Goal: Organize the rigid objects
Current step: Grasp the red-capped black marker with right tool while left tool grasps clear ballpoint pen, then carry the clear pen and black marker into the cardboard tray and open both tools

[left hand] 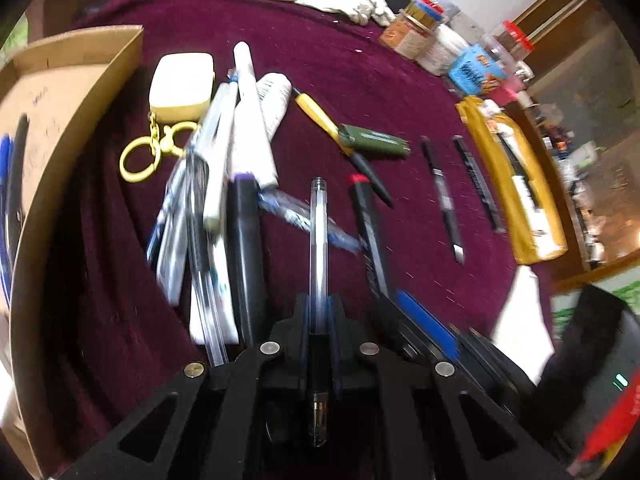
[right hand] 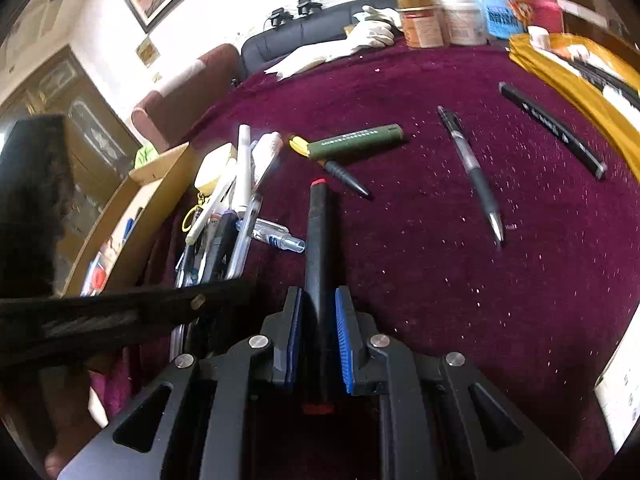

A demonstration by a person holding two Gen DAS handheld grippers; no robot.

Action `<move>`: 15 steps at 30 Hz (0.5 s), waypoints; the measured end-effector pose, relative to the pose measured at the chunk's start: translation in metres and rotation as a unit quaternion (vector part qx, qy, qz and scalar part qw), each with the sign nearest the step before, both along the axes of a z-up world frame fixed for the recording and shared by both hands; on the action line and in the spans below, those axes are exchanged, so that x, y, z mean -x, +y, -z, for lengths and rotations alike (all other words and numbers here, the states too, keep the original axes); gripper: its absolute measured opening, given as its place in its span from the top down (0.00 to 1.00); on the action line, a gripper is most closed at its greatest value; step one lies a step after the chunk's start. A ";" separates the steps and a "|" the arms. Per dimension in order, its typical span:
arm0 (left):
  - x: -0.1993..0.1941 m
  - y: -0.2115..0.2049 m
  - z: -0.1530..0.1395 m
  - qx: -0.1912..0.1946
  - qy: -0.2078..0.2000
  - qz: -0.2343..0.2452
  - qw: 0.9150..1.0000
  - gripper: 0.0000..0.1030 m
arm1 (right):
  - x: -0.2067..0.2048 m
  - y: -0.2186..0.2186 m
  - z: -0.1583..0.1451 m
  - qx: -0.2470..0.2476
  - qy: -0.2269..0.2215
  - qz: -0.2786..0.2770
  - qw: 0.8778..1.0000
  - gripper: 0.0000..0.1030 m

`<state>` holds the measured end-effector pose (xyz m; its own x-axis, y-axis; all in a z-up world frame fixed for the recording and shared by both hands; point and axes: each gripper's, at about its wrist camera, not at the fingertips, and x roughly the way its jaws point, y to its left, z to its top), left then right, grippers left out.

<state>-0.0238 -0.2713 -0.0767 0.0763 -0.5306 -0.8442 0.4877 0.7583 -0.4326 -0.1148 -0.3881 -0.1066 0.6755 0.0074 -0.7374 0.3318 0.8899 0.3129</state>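
Left fingers [left hand: 319,312] pinch a clear pen [left hand: 319,240]; right fingers [right hand: 318,312] clamp a black marker [right hand: 317,248].

No writing can be read with certainty. The olive-green tube [right hand: 356,142] carries a line of pale print along its side, the flat black stick [right hand: 554,132] has small white marks, and the blue packet [right hand: 506,10] among the jars shows bold lettering, but all of it is too blurred and small to make out.
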 end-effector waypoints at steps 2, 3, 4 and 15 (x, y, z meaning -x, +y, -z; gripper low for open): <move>0.005 0.012 -0.010 0.021 0.008 0.002 1.000 0.93 | -0.001 0.003 0.000 0.009 0.001 -0.002 1.000 0.85; 0.008 0.018 -0.014 0.029 0.010 0.002 1.000 0.93 | 0.000 0.004 -0.001 0.014 0.000 0.001 1.000 0.85; 0.011 0.025 -0.019 0.038 0.011 0.001 0.999 0.93 | 0.001 0.004 -0.002 0.017 -0.002 0.002 1.000 0.85; 0.033 0.125 -0.073 0.095 -0.018 -0.035 0.995 0.93 | 0.020 0.007 -0.017 0.041 -0.062 0.024 0.997 0.85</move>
<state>-0.0570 -0.1464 -0.0038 0.1464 -0.6730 -0.7250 0.4546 0.6967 -0.5549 -0.1345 -0.3807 -0.0899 0.7590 -0.0841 -0.6456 0.3376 0.8987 0.2799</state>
